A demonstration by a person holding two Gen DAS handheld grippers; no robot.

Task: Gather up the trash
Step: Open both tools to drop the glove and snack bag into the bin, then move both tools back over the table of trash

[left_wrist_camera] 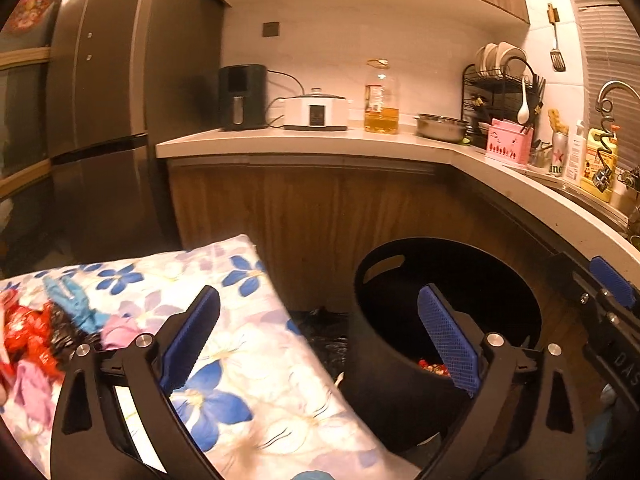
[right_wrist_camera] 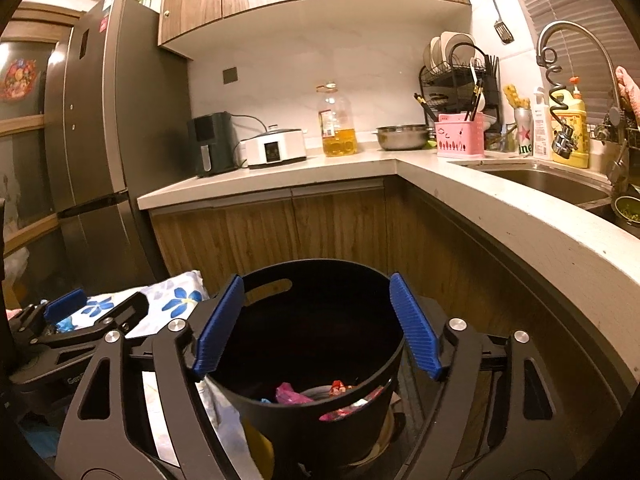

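A black round bin (left_wrist_camera: 376,364) stands on the floor beside a table covered with a blue-flowered cloth (left_wrist_camera: 256,360). Red wrappers (left_wrist_camera: 28,332), a blue scrap (left_wrist_camera: 76,304) and pink scraps (left_wrist_camera: 116,330) lie on the cloth at the left. My left gripper (left_wrist_camera: 316,296) is open and empty, one finger over the cloth and the other over the bin's mouth. My right gripper (right_wrist_camera: 316,280) is open and empty just above the bin (right_wrist_camera: 312,432), straddling its opening. Pink and red wrappers (right_wrist_camera: 292,394) lie at the bin's bottom. The left gripper (right_wrist_camera: 104,300) also shows at the lower left of the right wrist view.
An L-shaped kitchen counter (right_wrist_camera: 500,208) wraps behind and to the right of the bin, with wooden cabinet fronts (right_wrist_camera: 320,224) below. A tall grey fridge (right_wrist_camera: 104,120) stands at the left. Appliances, an oil bottle (right_wrist_camera: 336,120), a steel bowl, a dish rack and a sink (right_wrist_camera: 540,180) sit on the counter.
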